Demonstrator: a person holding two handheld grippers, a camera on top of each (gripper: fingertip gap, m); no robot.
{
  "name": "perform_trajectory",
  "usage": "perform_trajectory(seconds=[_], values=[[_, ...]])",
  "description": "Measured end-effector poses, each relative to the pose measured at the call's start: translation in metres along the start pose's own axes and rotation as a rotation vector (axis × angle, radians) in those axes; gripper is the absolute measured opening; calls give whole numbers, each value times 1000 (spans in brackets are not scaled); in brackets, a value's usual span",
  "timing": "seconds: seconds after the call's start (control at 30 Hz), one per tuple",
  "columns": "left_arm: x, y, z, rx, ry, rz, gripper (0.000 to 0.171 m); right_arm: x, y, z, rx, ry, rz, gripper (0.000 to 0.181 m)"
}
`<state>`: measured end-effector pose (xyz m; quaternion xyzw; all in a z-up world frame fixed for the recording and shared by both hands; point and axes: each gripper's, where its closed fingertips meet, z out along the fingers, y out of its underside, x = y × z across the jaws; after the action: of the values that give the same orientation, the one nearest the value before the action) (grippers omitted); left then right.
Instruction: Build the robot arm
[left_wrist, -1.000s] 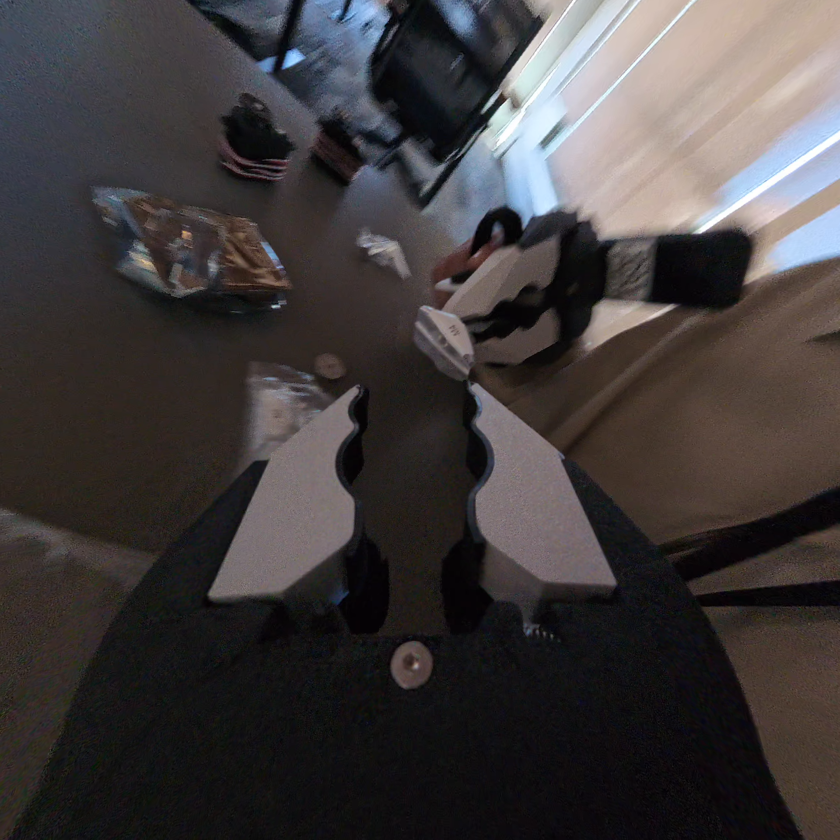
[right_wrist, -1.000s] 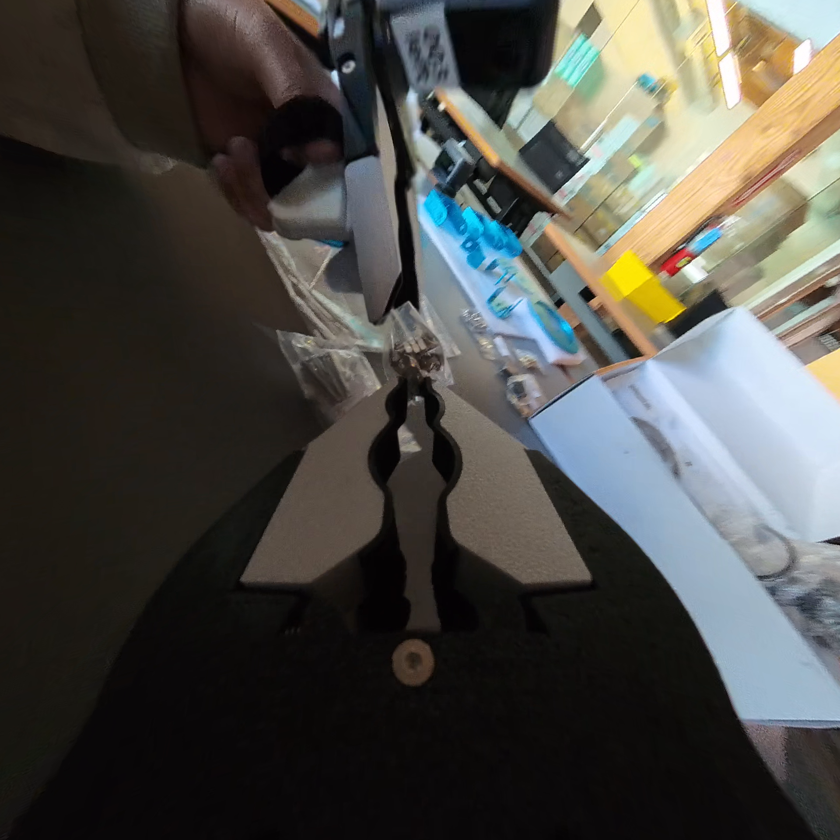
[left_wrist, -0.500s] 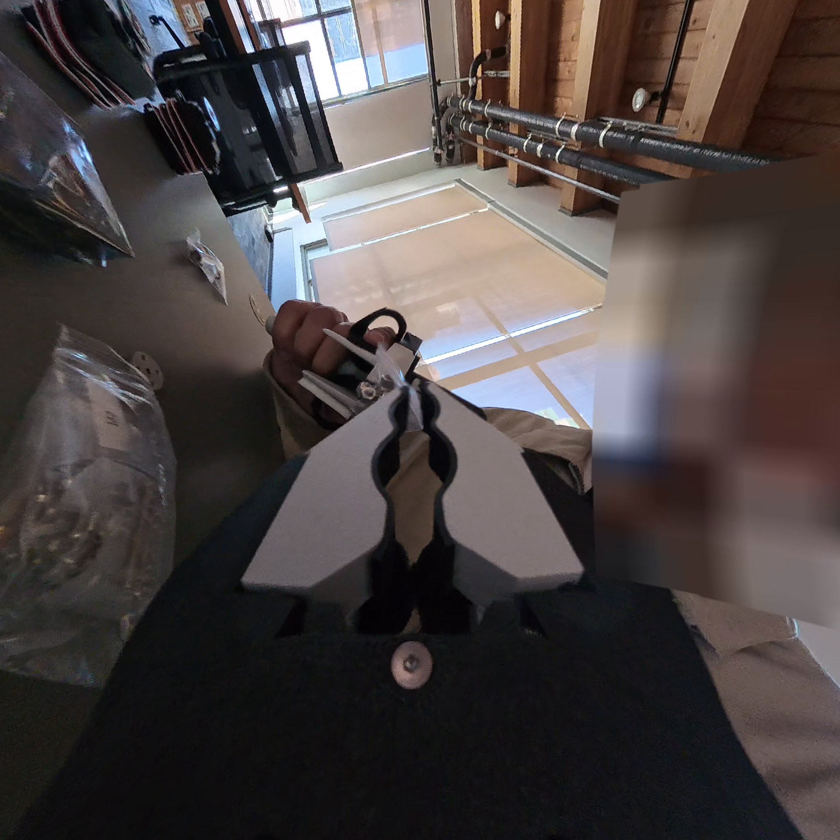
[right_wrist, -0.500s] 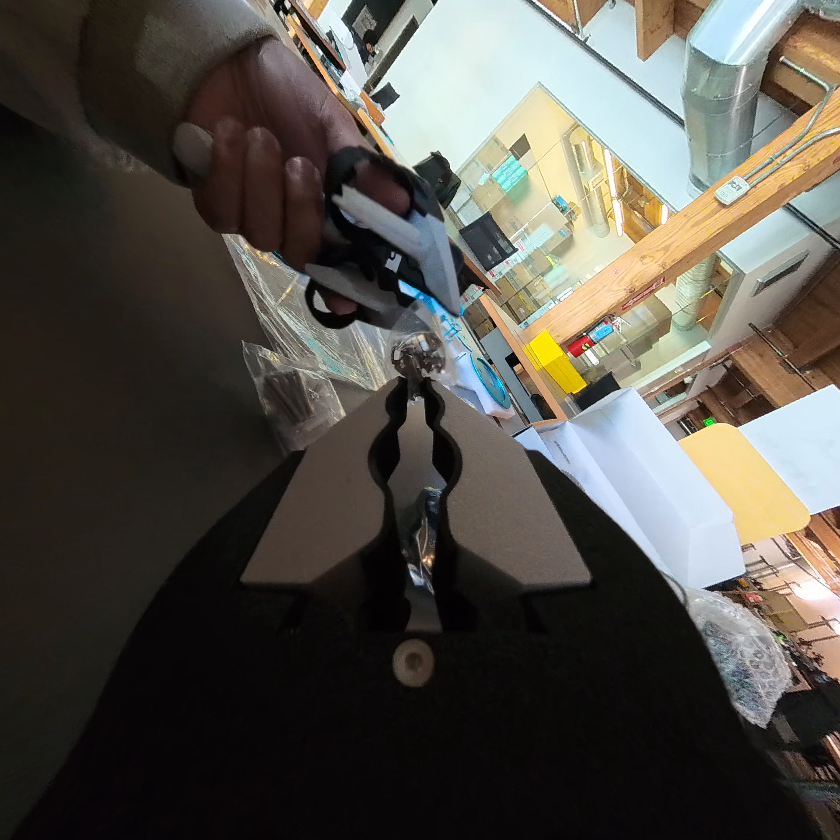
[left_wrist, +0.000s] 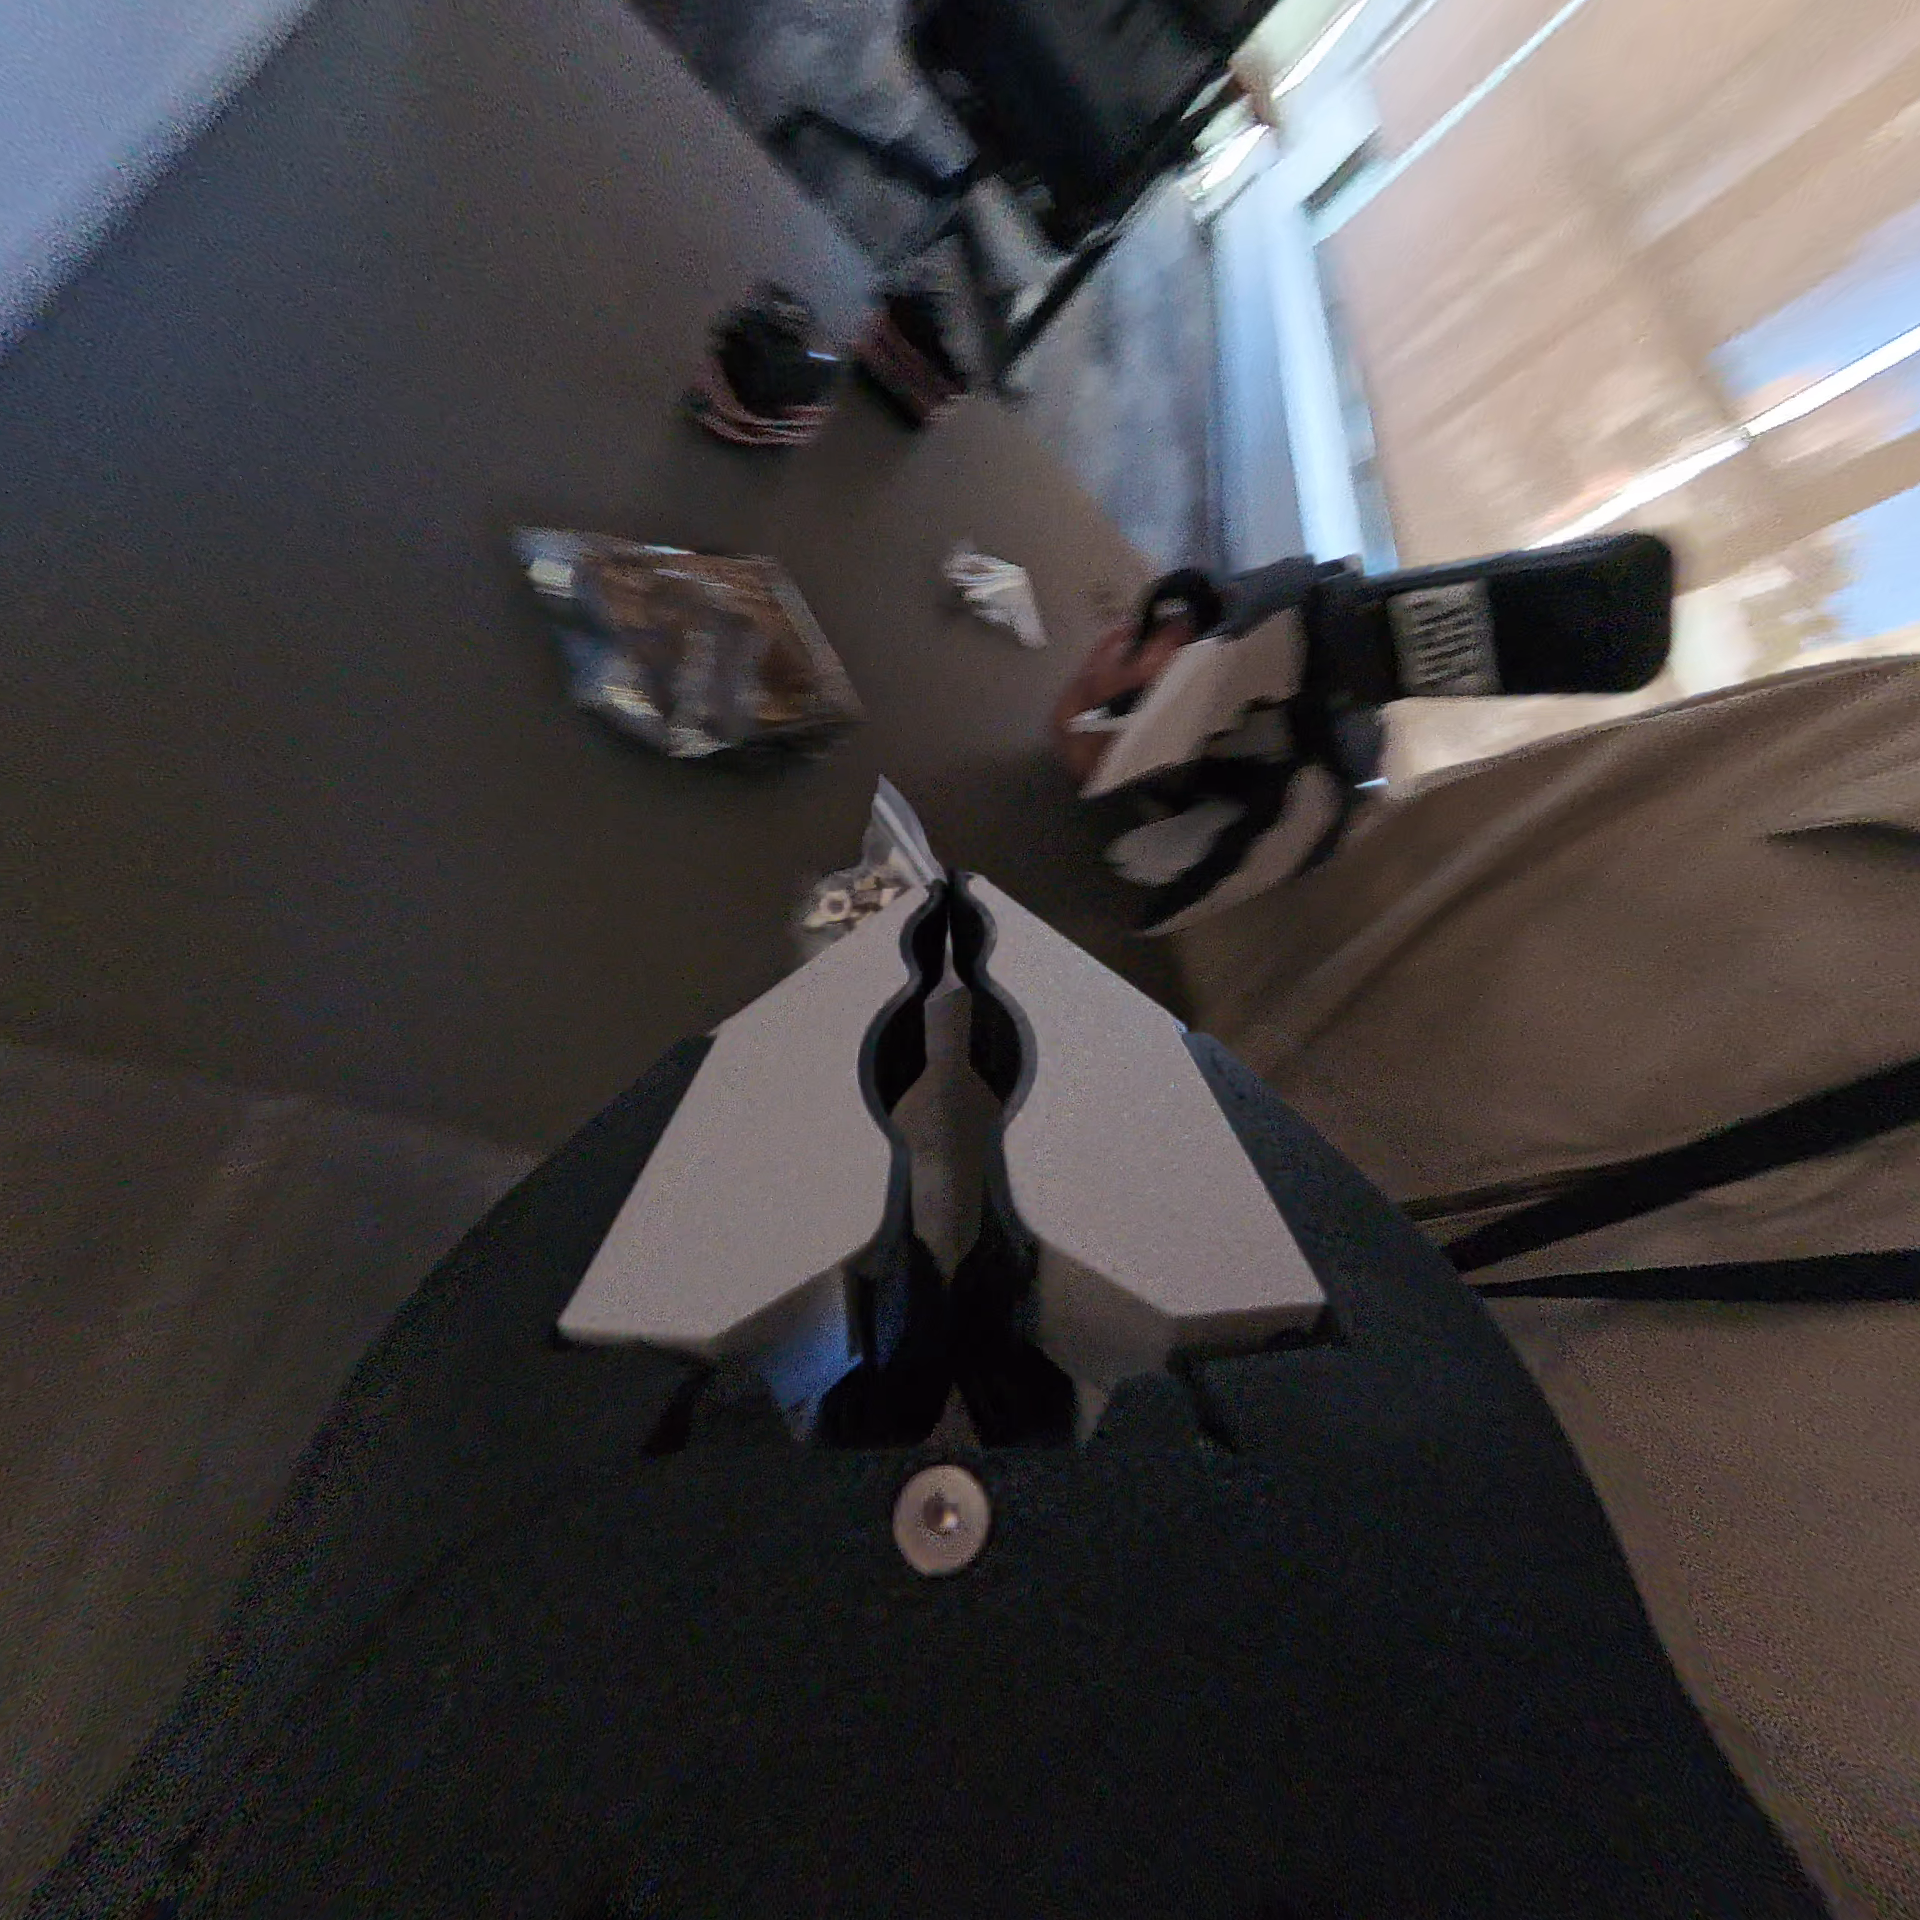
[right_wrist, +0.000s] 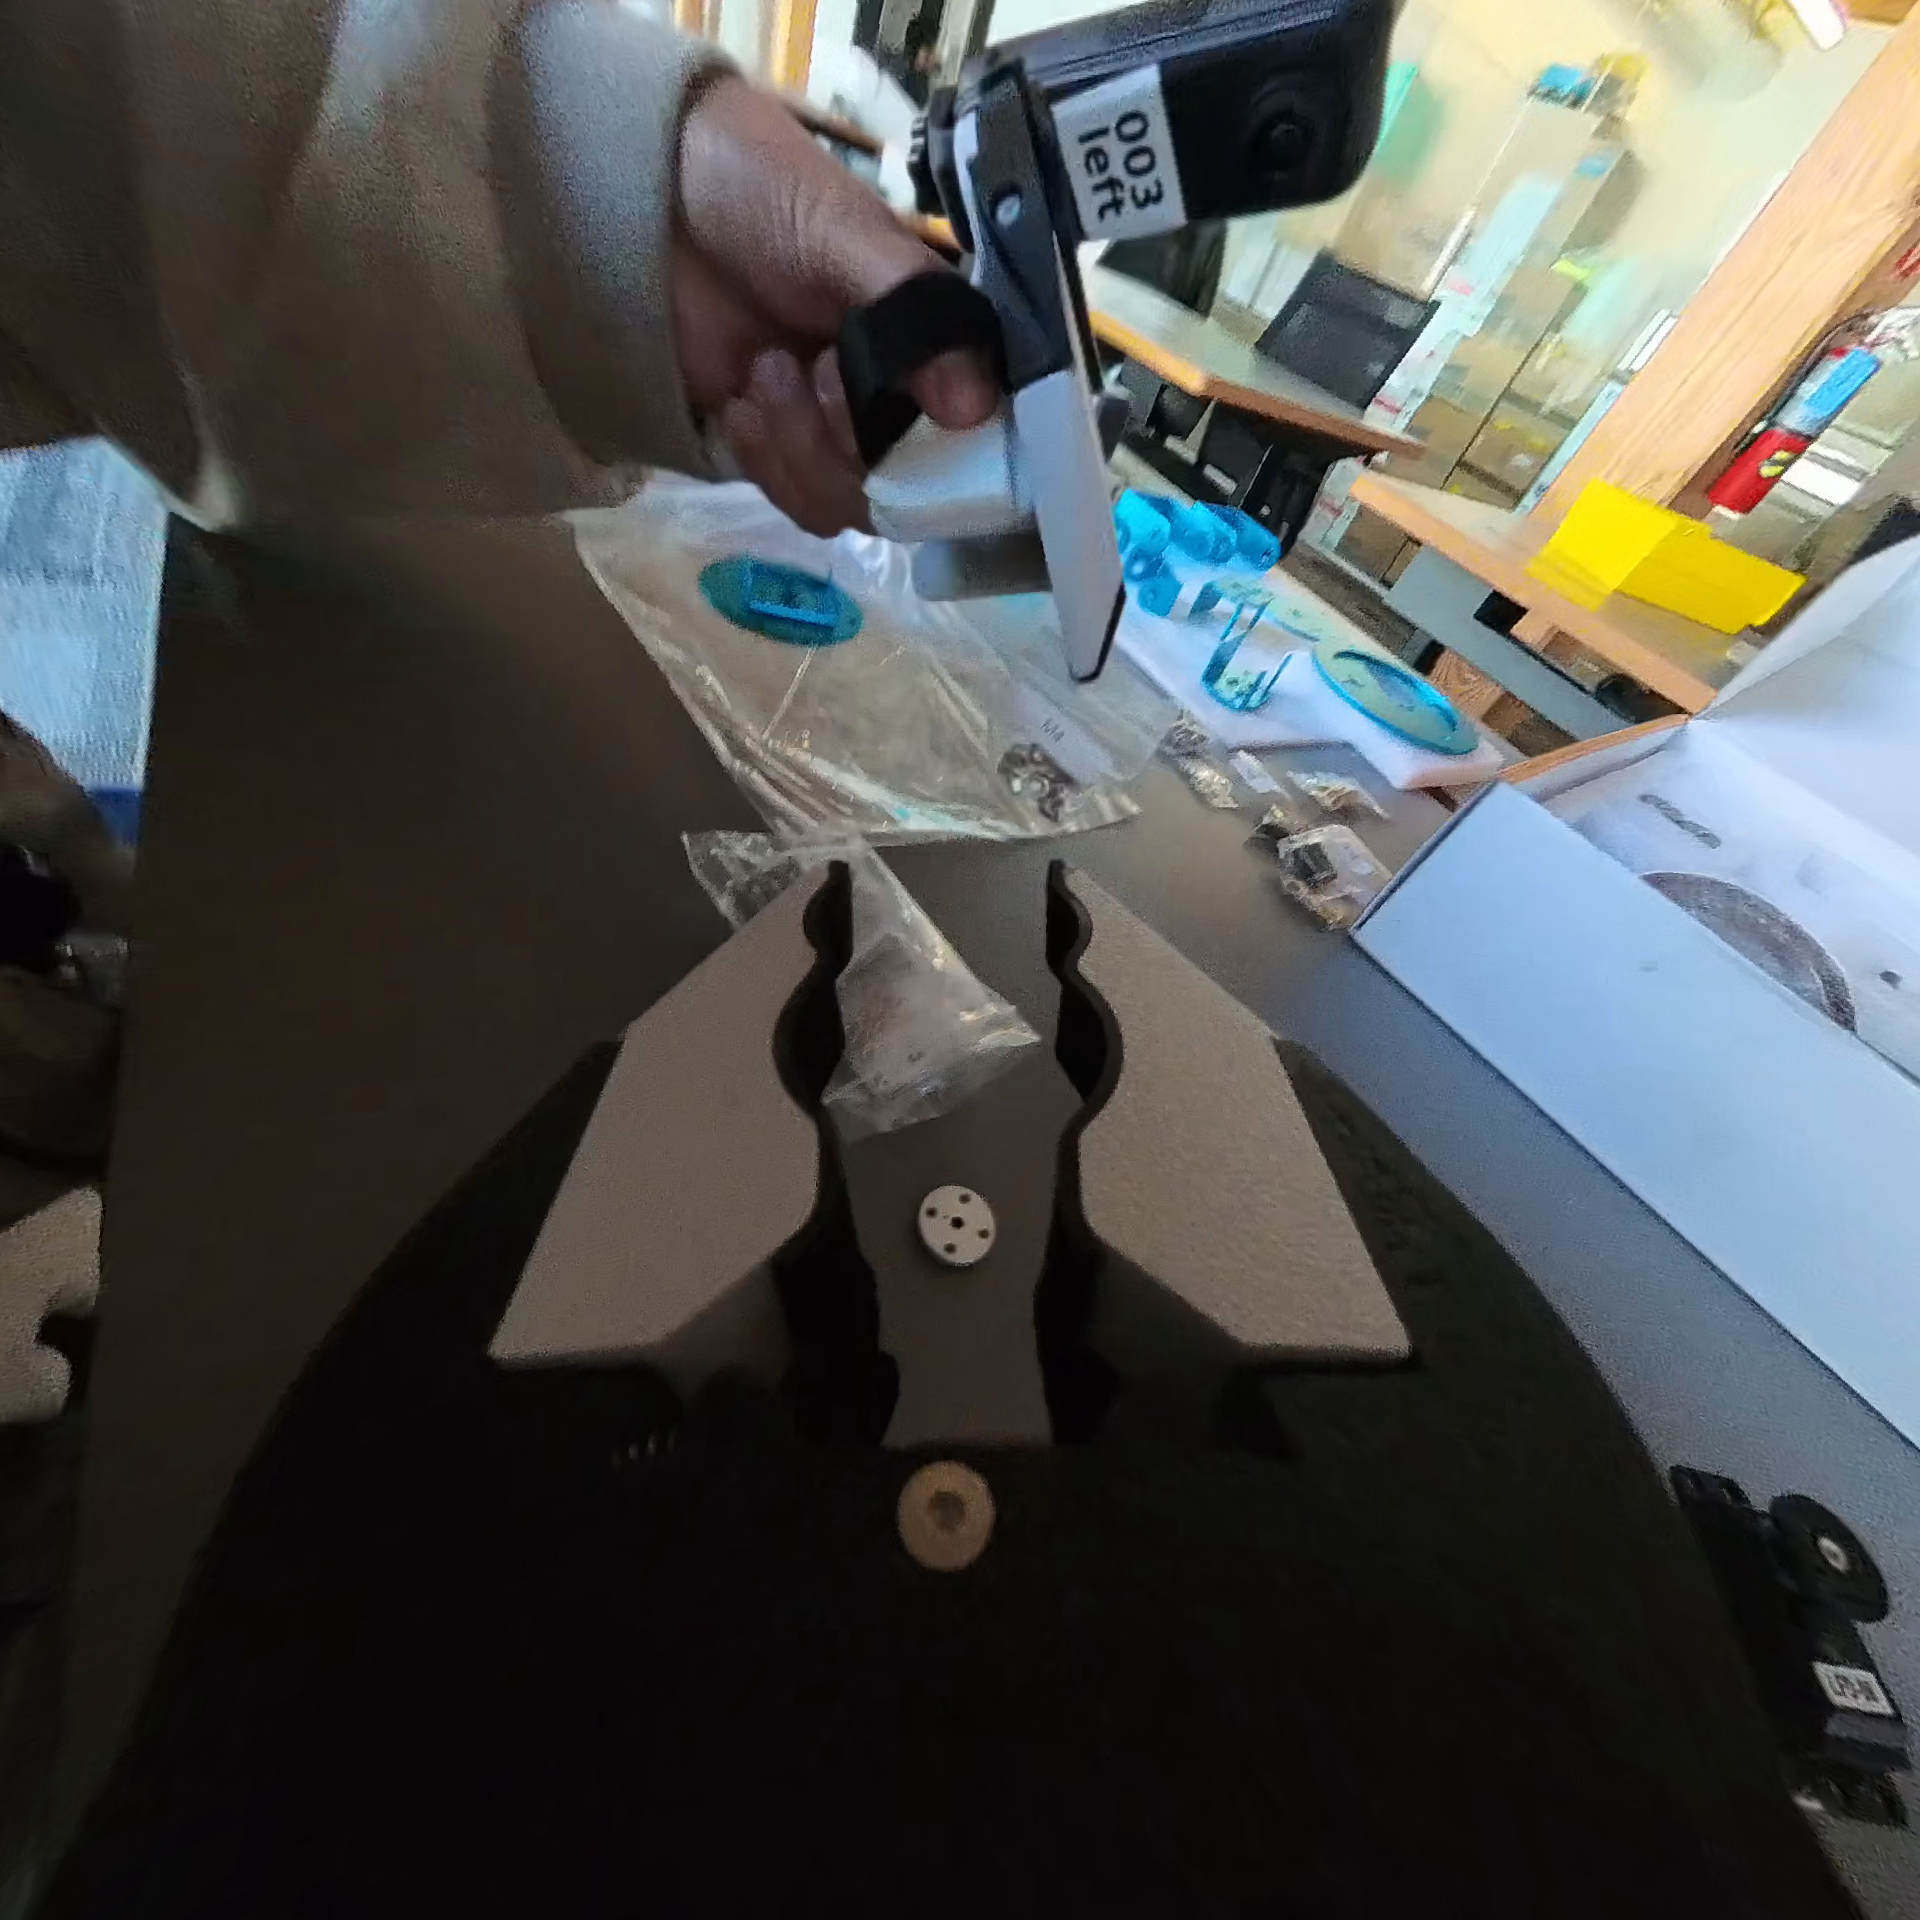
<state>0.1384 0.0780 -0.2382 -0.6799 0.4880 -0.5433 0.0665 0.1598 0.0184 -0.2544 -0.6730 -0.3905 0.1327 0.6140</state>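
Note:
My left gripper is shut on the edge of a small clear bag of metal nuts, which hangs from its tips above the dark table. In the right wrist view the left gripper points down with that bag below its tips. My right gripper is open. Another small clear bag of hardware lies on the table between its fingers, and the pads do not press on it. A small round metal disc lies just behind that bag. The right gripper also shows blurred in the left wrist view.
A large clear bag with a teal disc lies beyond the right gripper. Teal parts sit on white foam. Several small hardware bags lie beside an open white box. A foil bag and cable coils lie farther off. The tips of one gripper are about 8 cm away from the tips of the other. It is some 9 cm from my right tips to the small round metal disc.
The left gripper shut on the small bag of nuts that the right gripper held. The right gripper has since opened and let it go. Both grippers have swung down toward the table.

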Motion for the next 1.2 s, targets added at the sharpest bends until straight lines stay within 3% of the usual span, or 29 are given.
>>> perform_trajectory(seconds=[0.07,0.2,0.3,0.5,0.6,0.77,0.97,1.07,1.2], values=[[-32,-14,-26,-55,-160,83,0,9,-3,-6,48,18,46,36],[-115,-33,-70,-172,-431,95,0,24,4,-8,54,54,113,38],[-152,-45,-78,-242,-471,74,0,27,2,-10,63,80,89,34],[-165,-95,-61,-246,-218,-67,0,28,5,-9,54,83,94,34],[-164,-100,-46,-295,-46,-166,0,29,5,-11,59,82,101,34],[-158,-97,-23,-333,93,-210,0,28,6,-10,56,68,113,34],[-216,-82,-19,-414,-192,-114,0,27,8,-9,46,60,110,34],[-226,-86,-20,-389,-269,-57,0,27,9,-9,43,65,110,33],[-217,-95,-33,-329,-371,43,37,32,15,-7,16,81,125,34]])
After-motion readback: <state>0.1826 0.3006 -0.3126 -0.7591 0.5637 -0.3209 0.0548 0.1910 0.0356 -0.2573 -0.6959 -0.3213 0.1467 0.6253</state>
